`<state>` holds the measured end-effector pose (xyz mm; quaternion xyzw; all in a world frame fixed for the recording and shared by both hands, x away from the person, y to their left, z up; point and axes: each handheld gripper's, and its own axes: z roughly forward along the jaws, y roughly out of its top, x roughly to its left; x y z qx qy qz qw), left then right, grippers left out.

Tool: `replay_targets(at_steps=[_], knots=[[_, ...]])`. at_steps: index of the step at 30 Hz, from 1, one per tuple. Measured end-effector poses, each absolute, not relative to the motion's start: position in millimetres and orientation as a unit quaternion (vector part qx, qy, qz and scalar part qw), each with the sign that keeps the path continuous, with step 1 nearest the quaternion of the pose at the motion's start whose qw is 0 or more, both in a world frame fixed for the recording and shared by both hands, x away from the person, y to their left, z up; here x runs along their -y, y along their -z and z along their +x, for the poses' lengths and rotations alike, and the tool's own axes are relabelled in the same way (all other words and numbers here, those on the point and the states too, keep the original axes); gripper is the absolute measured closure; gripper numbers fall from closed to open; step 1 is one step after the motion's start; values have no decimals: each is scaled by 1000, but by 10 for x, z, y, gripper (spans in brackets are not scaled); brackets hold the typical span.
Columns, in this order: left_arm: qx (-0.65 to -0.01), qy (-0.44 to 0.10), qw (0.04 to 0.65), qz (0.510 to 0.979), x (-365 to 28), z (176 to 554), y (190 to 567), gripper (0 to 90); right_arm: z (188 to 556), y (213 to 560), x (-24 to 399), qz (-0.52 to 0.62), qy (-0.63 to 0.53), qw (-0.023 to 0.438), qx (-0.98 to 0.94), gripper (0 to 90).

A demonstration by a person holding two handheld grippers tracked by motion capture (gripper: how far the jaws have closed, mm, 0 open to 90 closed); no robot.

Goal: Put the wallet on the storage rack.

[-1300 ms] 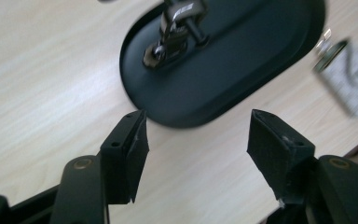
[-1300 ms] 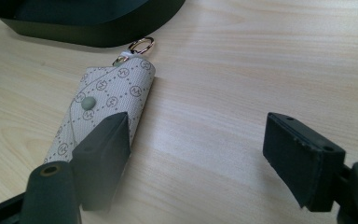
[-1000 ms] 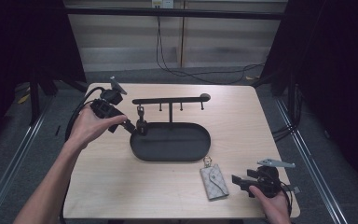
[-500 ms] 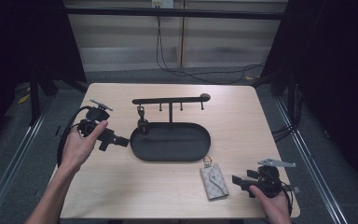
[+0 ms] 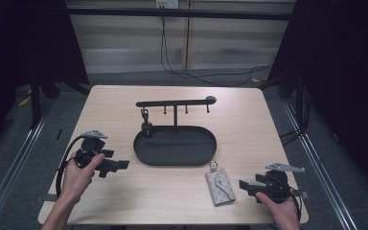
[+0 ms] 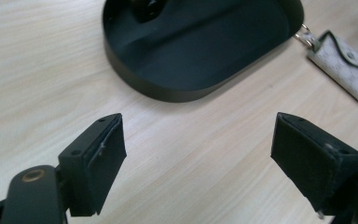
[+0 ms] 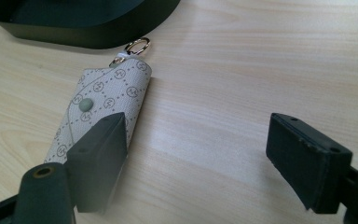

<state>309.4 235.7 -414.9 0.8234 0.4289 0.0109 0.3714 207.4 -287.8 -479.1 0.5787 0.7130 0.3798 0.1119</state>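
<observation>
The left claw has just opened empty and dropped away from the rack to the near-left bench, leaving a keyring hung there, while the open right claw waits beside the pouch.

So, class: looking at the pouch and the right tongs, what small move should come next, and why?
Probably slide the right tongs sideways toward the pouch so it sits between them. They are open, and in the right gripper view the pouch lies flat on the table beside one jaw, off-centre, its ring pointing at the tray.
</observation>
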Motion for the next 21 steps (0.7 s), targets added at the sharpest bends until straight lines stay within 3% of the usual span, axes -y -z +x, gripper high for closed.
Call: replay_targets(at_steps=[2, 10, 21], knots=[[-431, -12, 371, 823, -2378, 3050, 4234, 209, 2086, 4793, 2852, 576, -379, 114, -715, 218], [-427, -16, 365, 827, -2421, 2770, 4416, 188, 2136, 4753, 2820, 577, -363, 105, -724, 286], [-420, 37, 381, 823, -2496, 2535, 4723, 177, 2236, 4658, 2711, 569, -364, 70, -734, 293]])
